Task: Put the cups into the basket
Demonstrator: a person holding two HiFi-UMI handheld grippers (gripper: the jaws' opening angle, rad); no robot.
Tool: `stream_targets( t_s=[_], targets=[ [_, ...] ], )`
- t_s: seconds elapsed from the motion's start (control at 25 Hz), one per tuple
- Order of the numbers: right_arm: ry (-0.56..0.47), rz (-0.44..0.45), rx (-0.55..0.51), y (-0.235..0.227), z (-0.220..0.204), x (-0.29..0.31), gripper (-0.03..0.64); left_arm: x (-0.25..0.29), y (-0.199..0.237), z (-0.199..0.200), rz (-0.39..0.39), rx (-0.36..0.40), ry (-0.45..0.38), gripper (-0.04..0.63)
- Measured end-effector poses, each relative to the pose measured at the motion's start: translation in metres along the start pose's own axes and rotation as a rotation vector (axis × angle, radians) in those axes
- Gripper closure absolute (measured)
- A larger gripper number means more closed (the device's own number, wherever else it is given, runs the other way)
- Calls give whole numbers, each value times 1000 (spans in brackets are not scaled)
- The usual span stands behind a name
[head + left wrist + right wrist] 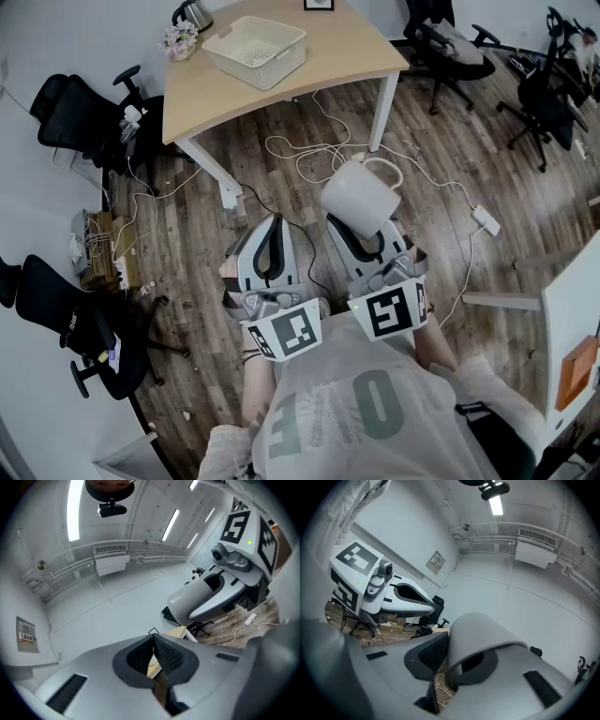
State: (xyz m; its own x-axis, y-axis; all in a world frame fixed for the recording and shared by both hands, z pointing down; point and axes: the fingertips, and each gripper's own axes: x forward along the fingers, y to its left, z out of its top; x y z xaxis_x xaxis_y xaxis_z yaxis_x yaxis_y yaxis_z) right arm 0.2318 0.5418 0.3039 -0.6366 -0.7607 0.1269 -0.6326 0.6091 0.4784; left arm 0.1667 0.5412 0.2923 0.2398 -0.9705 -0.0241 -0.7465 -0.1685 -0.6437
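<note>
In the head view my right gripper [366, 234] is shut on a white handled cup [361, 194], held over the wooden floor with its handle to the right. The right gripper view shows the cup's wall [480, 634] clamped between the jaws of the right gripper [445, 667]. My left gripper [272, 223] hangs beside it, shut with nothing in it; its jaws meet in the left gripper view [157, 660]. The white slotted basket [255, 52] stands on the light wooden table [328, 56], far ahead of both grippers. No other cup shows.
A kettle [192, 13] and a small flower pot [180, 39] stand at the table's far left corner. White cables [309, 155] and a power strip [487, 221] lie on the floor. Black office chairs stand left [75, 108] and right [450, 47].
</note>
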Motion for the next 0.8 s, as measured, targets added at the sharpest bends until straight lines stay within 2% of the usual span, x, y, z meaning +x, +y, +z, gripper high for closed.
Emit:
stream_targets(
  t_s=[0.24,0.36,0.48,0.64,0.8],
  targets=[
    [-5,19,-13,-19,-14,2,566,16,-6,2,23,-11,29,586],
    [-3,37,-3,-27,-26,1,567,22,-14,-1,35,12,62,586],
    [-14,57,14,-37,-36,-1,568,27,-13,-6,80,34,97,585],
    [-29,98,-6,-43,-43,-8,566,25,-3,-7,157,-3,118,585],
    [-27,117,-17,-52,-51,-2,566,31,-1,-10,186,-8,132,585]
  ],
)
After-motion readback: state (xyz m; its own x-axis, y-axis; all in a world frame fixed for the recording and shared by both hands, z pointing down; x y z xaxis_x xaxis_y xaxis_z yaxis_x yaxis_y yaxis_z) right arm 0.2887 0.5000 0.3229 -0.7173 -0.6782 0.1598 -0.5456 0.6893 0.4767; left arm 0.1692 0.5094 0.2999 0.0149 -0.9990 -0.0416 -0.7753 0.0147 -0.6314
